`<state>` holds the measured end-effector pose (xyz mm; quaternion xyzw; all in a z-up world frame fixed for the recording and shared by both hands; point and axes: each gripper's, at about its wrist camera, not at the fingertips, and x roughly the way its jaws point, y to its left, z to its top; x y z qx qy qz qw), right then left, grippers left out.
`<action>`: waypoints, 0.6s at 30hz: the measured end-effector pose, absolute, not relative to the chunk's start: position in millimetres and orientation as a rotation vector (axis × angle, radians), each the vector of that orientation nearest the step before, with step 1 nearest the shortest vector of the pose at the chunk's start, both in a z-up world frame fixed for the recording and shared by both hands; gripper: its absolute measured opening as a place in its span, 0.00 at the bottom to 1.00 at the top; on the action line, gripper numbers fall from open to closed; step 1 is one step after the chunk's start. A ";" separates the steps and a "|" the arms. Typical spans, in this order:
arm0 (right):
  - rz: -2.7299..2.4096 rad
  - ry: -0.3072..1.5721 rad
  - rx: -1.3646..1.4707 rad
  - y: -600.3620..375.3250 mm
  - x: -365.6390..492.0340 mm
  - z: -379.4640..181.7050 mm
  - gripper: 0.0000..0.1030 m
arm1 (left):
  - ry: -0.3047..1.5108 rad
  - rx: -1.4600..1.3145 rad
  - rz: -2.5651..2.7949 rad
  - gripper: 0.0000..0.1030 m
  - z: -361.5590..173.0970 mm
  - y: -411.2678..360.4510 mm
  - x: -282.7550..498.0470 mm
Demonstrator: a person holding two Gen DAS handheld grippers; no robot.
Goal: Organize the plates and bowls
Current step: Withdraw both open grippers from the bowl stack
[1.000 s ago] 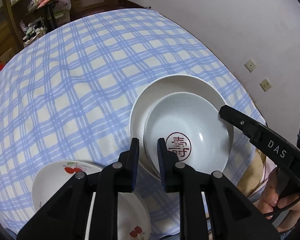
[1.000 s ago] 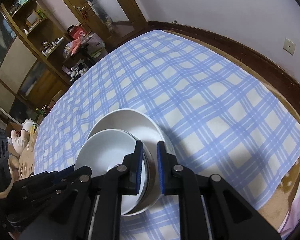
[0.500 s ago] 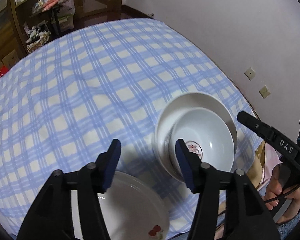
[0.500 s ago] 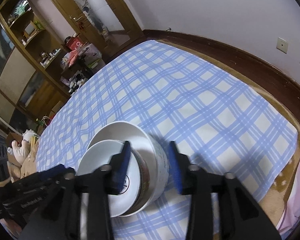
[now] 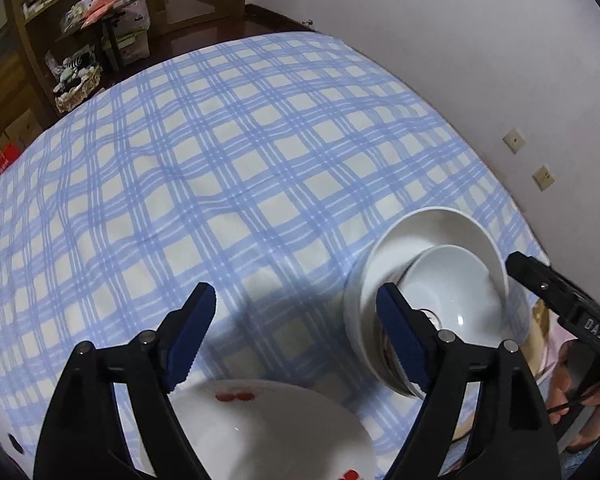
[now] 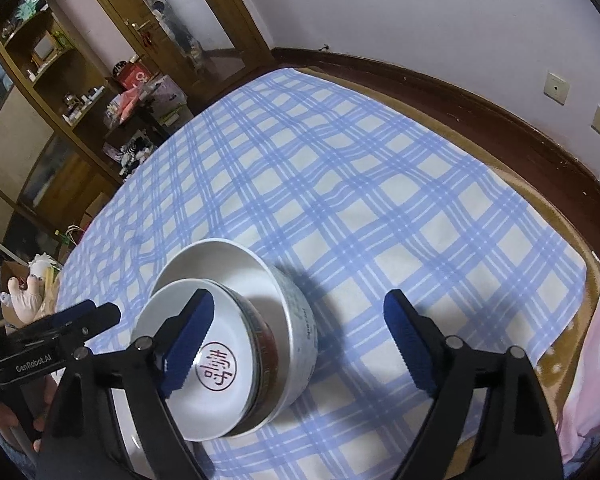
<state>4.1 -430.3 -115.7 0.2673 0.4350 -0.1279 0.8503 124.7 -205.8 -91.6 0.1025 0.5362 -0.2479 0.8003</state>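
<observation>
A small white bowl with a red seal mark (image 6: 212, 372) rests tilted inside a larger white bowl (image 6: 296, 320) on the blue checked tablecloth (image 6: 340, 184). In the left wrist view the small bowl (image 5: 456, 292) sits in the large bowl (image 5: 432, 232) at right. A white plate with cherry prints (image 5: 260, 428) lies under my left gripper (image 5: 296, 336), which is open and empty. My right gripper (image 6: 296, 340) is open and empty, above and around the bowls without touching them.
The wall with sockets (image 6: 556, 88) runs close along the table's right side. Wooden shelves and cluttered boxes (image 6: 132, 80) stand beyond the far end. The table's near edge and a pink cloth (image 6: 596, 360) are at right.
Both grippers have opened from shut and pulled back and up from the bowls. The small bowl now rests free in the large bowl.
</observation>
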 end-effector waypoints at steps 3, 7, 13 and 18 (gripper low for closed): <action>-0.280 0.933 0.556 -431.5 6.5 -118.2 0.89 | 1.182 0.226 -0.552 0.80 -100.6 -210.8 131.2; -0.290 0.946 0.558 -433.2 7.6 -121.1 0.90 | 1.196 0.220 -0.546 0.80 -109.2 -212.1 132.4; -0.301 0.999 0.552 -435.9 8.7 -128.3 0.89 | 1.204 0.245 -0.560 0.80 -115.8 -215.2 132.5; -0.297 1.008 0.573 -438.9 8.0 -132.4 0.89 | 1.215 0.240 -0.559 0.80 -118.2 -212.8 135.8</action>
